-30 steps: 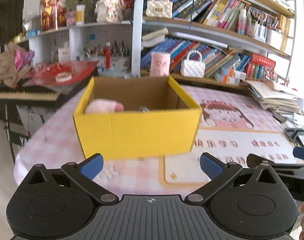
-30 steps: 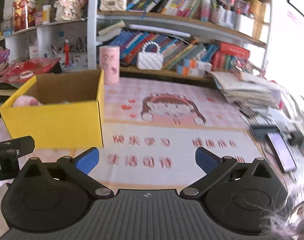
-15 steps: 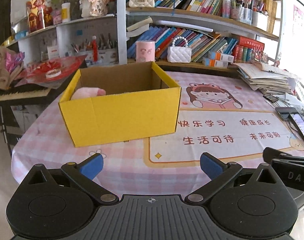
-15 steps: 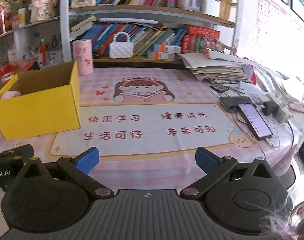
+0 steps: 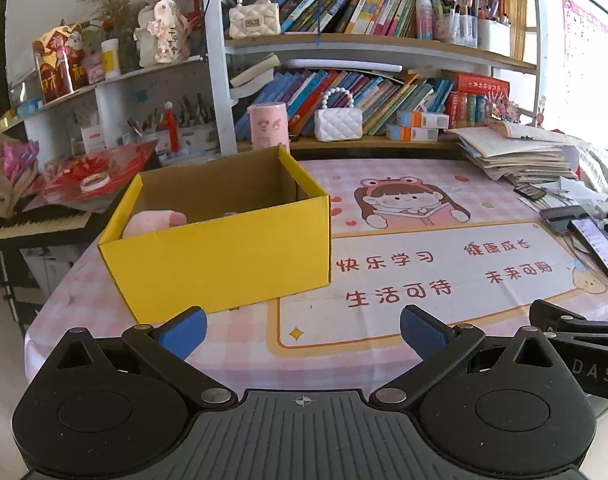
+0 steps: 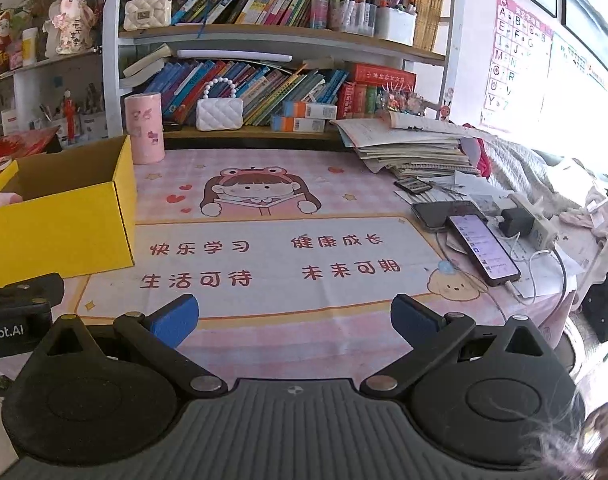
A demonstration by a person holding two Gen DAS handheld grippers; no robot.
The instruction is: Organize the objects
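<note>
Home study or child's room. Crammed bookshelves (image 6: 264,76) behind desk (image 6: 264,312), books leaning and stacked. Two quilted toy handbags (image 6: 219,114) on shelves, plush doll (image 6: 70,24) up left, pen cups (image 6: 355,12) on upper shelf. Cartoon girl mat (image 6: 260,236) with Chinese slogans over pink check cloth. Alphabet poster (image 6: 515,60) on right wall. Workbook pile (image 6: 415,148), phones (image 6: 483,248) and charger (image 6: 515,220) at desk's right. Yellow box (image 5: 224,236) on desk, pink soft thing inside.

Bright daylight, right-side glare, fisheye-warped edges
</note>
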